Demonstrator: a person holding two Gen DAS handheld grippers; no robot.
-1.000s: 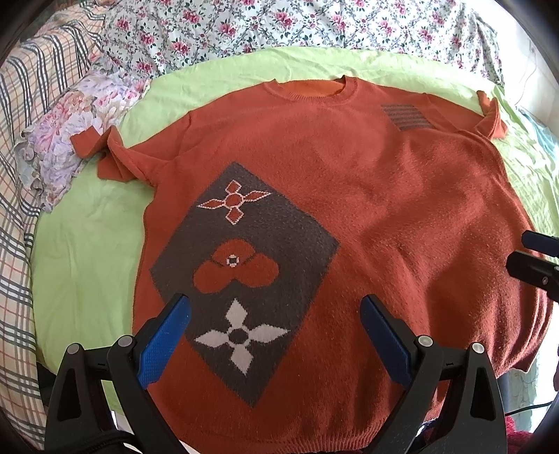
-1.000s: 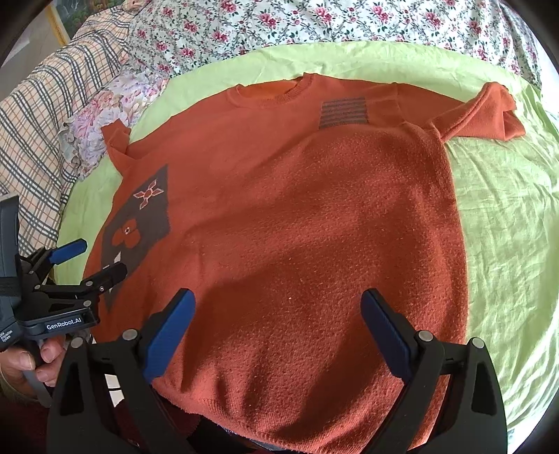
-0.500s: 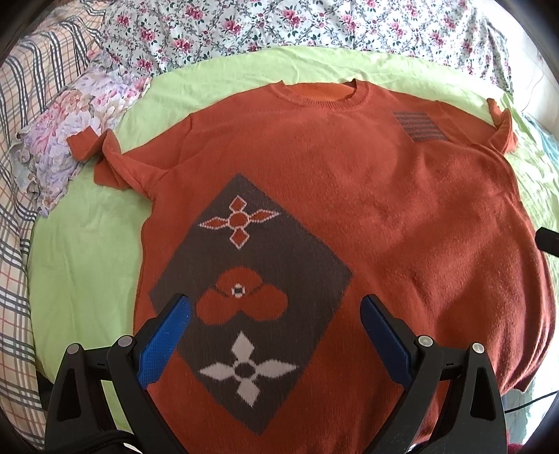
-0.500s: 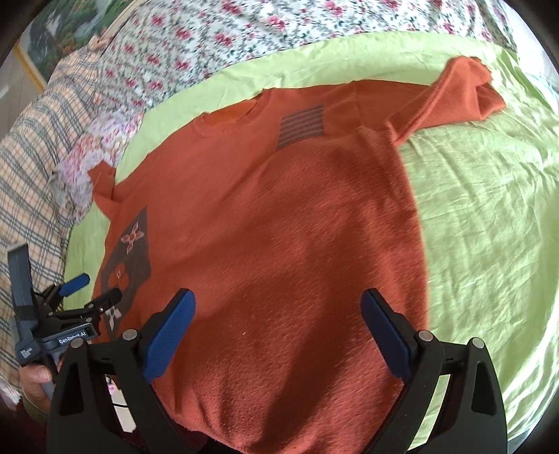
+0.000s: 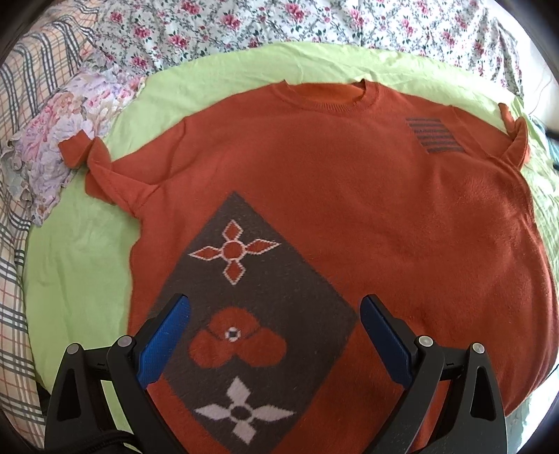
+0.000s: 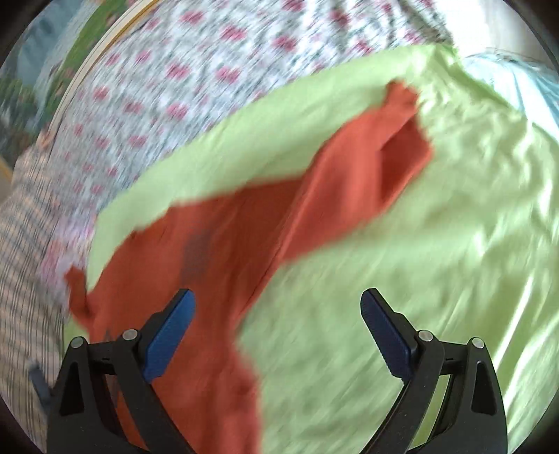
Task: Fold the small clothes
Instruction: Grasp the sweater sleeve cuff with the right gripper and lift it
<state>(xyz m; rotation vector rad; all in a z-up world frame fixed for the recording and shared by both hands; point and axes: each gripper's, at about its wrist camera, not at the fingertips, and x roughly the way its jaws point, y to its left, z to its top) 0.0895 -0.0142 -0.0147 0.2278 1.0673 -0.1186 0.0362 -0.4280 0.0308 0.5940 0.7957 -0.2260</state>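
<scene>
An orange knitted sweater (image 5: 349, 195) lies flat, front up, on a light green sheet (image 5: 77, 265). It has a dark diamond panel with flower shapes (image 5: 251, 314) and a striped patch (image 5: 435, 134) near one shoulder. Both sleeves are bunched: the left one (image 5: 94, 167), the right one (image 5: 517, 139). My left gripper (image 5: 274, 335) is open and empty above the diamond panel. My right gripper (image 6: 276, 331) is open and empty over the sweater's right side; its view is blurred and shows the right sleeve (image 6: 370, 174) lying out on the sheet.
Floral bedding (image 5: 314, 24) lies beyond the green sheet. A checked blanket (image 5: 21, 104) and a frilled floral cloth (image 5: 70, 115) lie at the left. Pale blue fabric (image 6: 513, 83) shows at the far right. Bare green sheet (image 6: 436, 279) lies right of the sweater.
My left gripper has moved forward and a little right over the sweater. My right gripper has swung to the right towards the right sleeve, its view now blurred. Both stay open.
</scene>
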